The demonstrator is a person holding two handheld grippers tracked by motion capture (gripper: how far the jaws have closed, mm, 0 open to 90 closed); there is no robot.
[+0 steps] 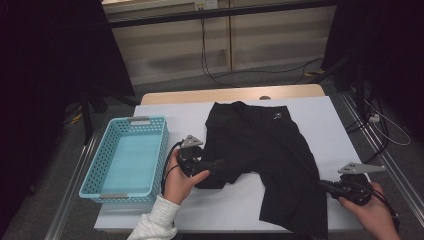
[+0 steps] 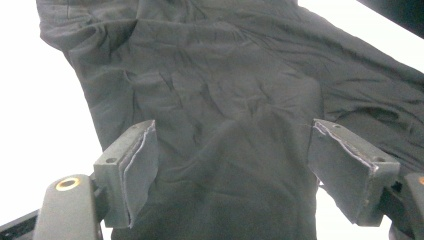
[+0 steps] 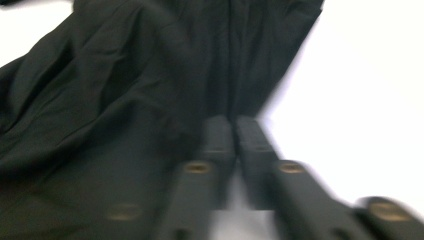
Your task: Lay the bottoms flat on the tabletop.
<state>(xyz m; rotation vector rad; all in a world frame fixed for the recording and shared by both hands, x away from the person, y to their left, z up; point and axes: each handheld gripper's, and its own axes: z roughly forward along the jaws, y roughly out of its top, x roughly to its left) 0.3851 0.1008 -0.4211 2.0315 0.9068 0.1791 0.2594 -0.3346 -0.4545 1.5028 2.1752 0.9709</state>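
Note:
A pair of black shorts point(image 1: 260, 150) lies spread on the white table cover point(image 1: 325, 125), waistband toward the far edge. My left gripper point(image 1: 216, 165) rests at the near left leg of the shorts. In the left gripper view it point(image 2: 230, 165) stands open, its pads wide apart over the crumpled black cloth point(image 2: 215, 95). My right gripper point(image 1: 324, 185) points at the right edge of the other leg. In the blurred right gripper view its jaws point(image 3: 235, 127) are nearly together at the hem of the cloth point(image 3: 125, 75); whether any cloth is pinched is hidden by the blur.
A light blue plastic basket point(image 1: 95, 165) stands on the table's left side, with nothing inside. Cables trail over the floor behind the table and at its right. A bare strip of wooden tabletop point(image 1: 200, 96) shows at the far edge.

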